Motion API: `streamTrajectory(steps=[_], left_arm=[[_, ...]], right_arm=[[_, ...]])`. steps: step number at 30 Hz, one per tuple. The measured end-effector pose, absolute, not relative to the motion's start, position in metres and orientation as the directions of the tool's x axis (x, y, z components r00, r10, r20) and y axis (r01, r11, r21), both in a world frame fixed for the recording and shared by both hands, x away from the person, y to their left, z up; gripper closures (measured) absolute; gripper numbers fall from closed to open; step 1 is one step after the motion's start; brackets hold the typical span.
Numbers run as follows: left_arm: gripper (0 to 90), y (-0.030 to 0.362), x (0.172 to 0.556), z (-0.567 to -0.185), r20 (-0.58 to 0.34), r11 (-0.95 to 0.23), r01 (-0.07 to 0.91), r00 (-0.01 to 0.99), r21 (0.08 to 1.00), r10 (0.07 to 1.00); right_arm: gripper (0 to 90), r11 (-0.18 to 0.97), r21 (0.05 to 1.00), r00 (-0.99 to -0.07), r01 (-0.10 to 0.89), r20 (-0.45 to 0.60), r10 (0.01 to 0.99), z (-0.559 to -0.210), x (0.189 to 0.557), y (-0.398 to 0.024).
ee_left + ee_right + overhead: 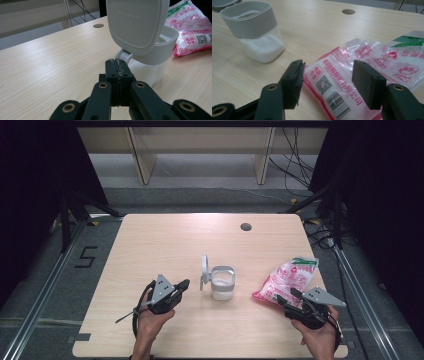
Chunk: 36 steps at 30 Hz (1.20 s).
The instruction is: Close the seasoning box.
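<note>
Nearest the person, the left gripper [183,285] sits at the near left of the table [150,240] with its jaws pressed flat together on nothing, tips just short of the container's raised lid [136,22], while the right gripper [325,80] at the near right has its jaws spread apart over the near end of the pink-printed plastic bag [342,87], pads not touching it. Farther in, at the table's middle, stands the clear container [222,284] with a grey collar and white grains inside, its lid hinged up on the left; the bag lies to its right, near it but apart. Farthest off, a small round hole [245,226] sits near the table's far edge.

Pale wooden table [165,240] with round hole [245,226]
</note>
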<state>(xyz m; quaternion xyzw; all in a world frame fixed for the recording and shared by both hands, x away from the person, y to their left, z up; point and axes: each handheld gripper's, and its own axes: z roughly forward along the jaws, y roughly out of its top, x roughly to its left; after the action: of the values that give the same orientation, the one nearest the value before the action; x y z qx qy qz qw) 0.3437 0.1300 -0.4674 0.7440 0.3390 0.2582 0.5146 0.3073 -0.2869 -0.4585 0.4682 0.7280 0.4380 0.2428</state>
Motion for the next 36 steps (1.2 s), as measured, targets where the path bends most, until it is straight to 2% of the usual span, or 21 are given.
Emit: streamTrajectory(steps=[3,4,6,10,12,16,18,21,25,28,33,34,36], left_arm=[[88.8,0.129,0.347,-0.469,0.027,-0.236,0.249,0.633,0.939,0.774],[88.9,0.130,0.348,-0.469,0.034,-0.243,0.247,0.632,0.938,0.774],[89.0,0.129,0.349,-0.469,0.028,-0.238,0.250,0.633,0.938,0.774],[89.1,0.129,0.351,-0.467,0.016,-0.227,0.254,0.632,0.940,0.775],[89.1,0.128,0.352,-0.465,0.029,-0.236,0.243,0.636,0.941,0.771],[89.1,0.124,0.353,-0.462,0.044,-0.247,0.230,0.643,0.941,0.765],[89.1,0.122,0.354,-0.461,0.033,-0.238,0.235,0.642,0.943,0.766],[89.1,0.120,0.356,-0.461,0.030,-0.235,0.231,0.650,0.944,0.760],[89.2,0.116,0.356,-0.457,0.060,-0.263,0.213,0.659,0.941,0.750],[89.3,0.113,0.359,-0.453,0.085,-0.271,0.174,0.676,0.947,0.732],[89.3,0.108,0.358,-0.448,0.104,-0.290,0.164,0.681,0.943,0.725],[89.3,0.107,0.358,-0.447,0.109,-0.297,0.164,0.683,0.941,0.722],[89.3,0.106,0.357,-0.446,0.104,-0.291,0.165,0.683,0.942,0.723]], right_arm=[[42.9,0.179,0.869,-0.471,0.461,0.069,0.880,-0.461,0.307,-0.284],[42.9,0.151,0.861,-0.456,0.486,0.102,0.884,-0.460,0.302,-0.281],[42.8,0.180,0.868,-0.490,0.463,0.081,0.868,-0.461,0.303,-0.281],[42.8,0.188,0.865,-0.496,0.465,0.079,0.864,-0.463,0.301,-0.278],[42.7,0.175,0.852,-0.484,0.493,0.102,0.869,-0.463,0.298,-0.277],[42.7,0.188,0.864,-0.523,0.467,0.099,0.846,-0.466,0.302,-0.275],[42.7,0.184,0.847,-0.499,0.498,0.107,0.860,-0.465,0.298,-0.273],[42.7,0.202,0.863,-0.531,0.464,0.088,0.843,-0.466,0.299,-0.274],[42.6,0.192,0.853,-0.513,0.486,0.101,0.853,-0.466,0.296,-0.274],[42.6,0.201,0.864,-0.527,0.462,0.085,0.846,-0.467,0.297,-0.274],[42.7,0.186,0.857,-0.517,0.481,0.106,0.849,-0.466,0.293,-0.273],[42.7,0.207,0.863,-0.529,0.460,0.079,0.845,-0.467,0.295,-0.275],[42.6,0.192,0.851,-0.519,0.488,0.106,0.849,-0.466,0.292,-0.274]])
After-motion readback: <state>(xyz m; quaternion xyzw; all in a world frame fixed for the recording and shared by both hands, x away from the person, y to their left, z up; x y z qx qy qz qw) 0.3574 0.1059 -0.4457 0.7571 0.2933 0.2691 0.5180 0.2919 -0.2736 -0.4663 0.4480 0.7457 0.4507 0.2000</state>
